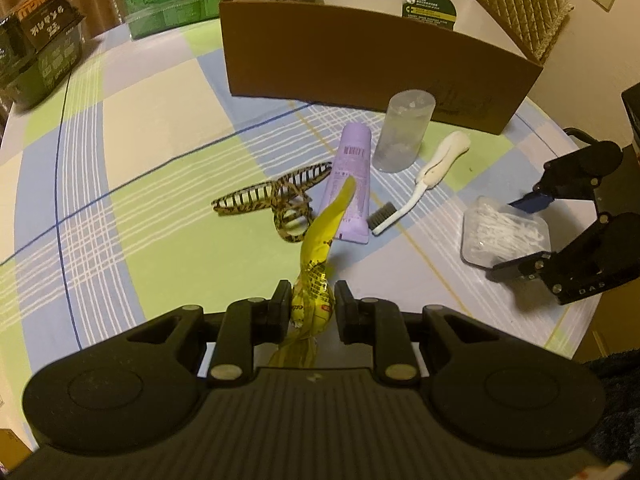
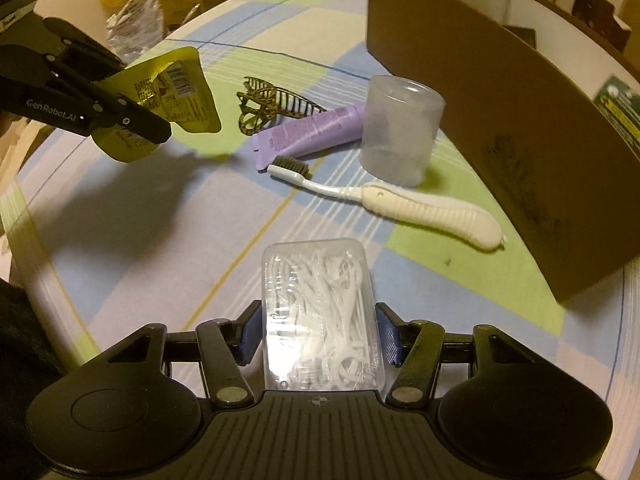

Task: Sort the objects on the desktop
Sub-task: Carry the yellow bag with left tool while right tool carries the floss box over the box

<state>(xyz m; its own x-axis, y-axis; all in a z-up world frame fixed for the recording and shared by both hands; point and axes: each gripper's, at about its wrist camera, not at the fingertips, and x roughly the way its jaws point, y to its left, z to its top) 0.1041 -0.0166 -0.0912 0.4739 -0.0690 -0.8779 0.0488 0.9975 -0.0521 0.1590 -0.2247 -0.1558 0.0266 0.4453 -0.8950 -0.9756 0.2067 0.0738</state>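
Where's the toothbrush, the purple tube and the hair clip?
toothbrush point(image 2: 432, 210): right wrist view, on its cream handle.
purple tube point(image 2: 312, 130): right wrist view, mid-body.
hair clip point(image 1: 264, 196): left wrist view, on its toothed arm.

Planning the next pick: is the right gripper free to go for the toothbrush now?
Probably not yet: the right gripper has its jaws around the clear floss-pick box. Otherwise the toothbrush lies uncovered just beyond, nothing between.
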